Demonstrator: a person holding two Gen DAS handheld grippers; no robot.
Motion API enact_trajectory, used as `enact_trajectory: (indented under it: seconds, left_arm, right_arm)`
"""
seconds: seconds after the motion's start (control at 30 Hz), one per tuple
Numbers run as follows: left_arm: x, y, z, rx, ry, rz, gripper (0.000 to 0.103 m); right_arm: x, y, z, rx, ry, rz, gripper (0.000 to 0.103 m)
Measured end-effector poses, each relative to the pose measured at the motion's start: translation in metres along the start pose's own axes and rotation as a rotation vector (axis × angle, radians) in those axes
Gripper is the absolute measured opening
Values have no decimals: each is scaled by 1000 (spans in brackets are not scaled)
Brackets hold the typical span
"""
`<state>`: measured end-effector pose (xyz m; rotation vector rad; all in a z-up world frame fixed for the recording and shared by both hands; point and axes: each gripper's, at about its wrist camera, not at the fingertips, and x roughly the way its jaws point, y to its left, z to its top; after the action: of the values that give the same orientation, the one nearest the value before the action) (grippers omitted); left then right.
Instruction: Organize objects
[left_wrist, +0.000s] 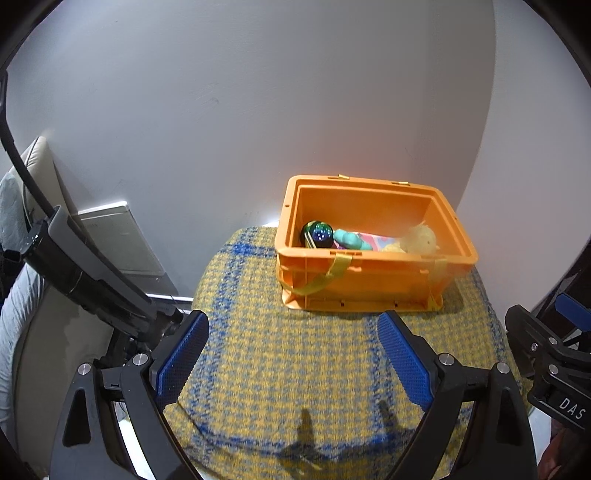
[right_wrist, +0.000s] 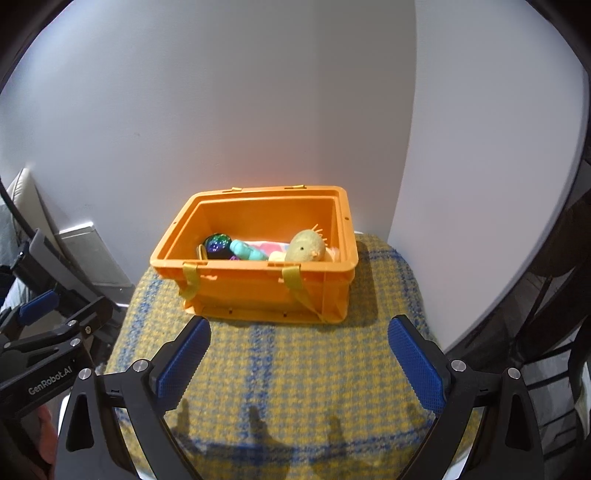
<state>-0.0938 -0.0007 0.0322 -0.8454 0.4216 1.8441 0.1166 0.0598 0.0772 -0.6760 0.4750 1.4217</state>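
Plain white wall (left_wrist: 258, 110) behind, corner edge on the right. Surface is a round seat or stool, I can't tell which, under a yellow-and-blue plaid cover (left_wrist: 295, 350). Far left I see a grey panel (left_wrist: 122, 236) leaning on the wall and a black-and-grey bar (left_wrist: 85, 273) running diagonally in front of it.

My left tool (left_wrist: 293, 354) hovers over the near part of the cover, blue ribbed pads (left_wrist: 181, 358) spread wide, nothing between them. Shadows of the fingers fall on the fabric below.

Orange crate (left_wrist: 369, 280) sits on the far part of the cover, close to the wall, lid-less, with yellow straps (left_wrist: 332, 273) hanging down its front wall. Inside, left to right: a shiny dark ball (right_wrist: 218, 245) with green and blue glints, a teal plastic toy (right_wrist: 249, 253) lying beside it, a pink-and-white piece (right_wrist: 269, 245) underneath, and a fuzzy yellow-tan plush (right_wrist: 306, 245) against the right wall. All the toys are in the crate; the cover around it is bare.

My right tool (right_wrist: 299, 360) also hangs over the near cover, pads wide apart, holding nothing. It shows at the right edge of the left view, and the left tool at the left edge of the right view, so the two sit side by side, well apart from the crate.
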Motion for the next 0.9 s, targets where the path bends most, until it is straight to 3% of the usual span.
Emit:
enact_trajectory:
  seconds: [0.43, 0.6, 0.9]
  left_arm:
    - [-17, 1, -38, -2, 73, -20, 95]
    - [-22, -2, -53, 40, 99, -28, 95]
    - [-28, 3, -83, 40, 133, -1, 95]
  right_arm:
    - [-19, -6, -38, 5, 35, -1, 97]
    - [-21, -4, -53, 4, 61, 6, 97]
    - [-29, -5, -83, 15, 98, -4, 97]
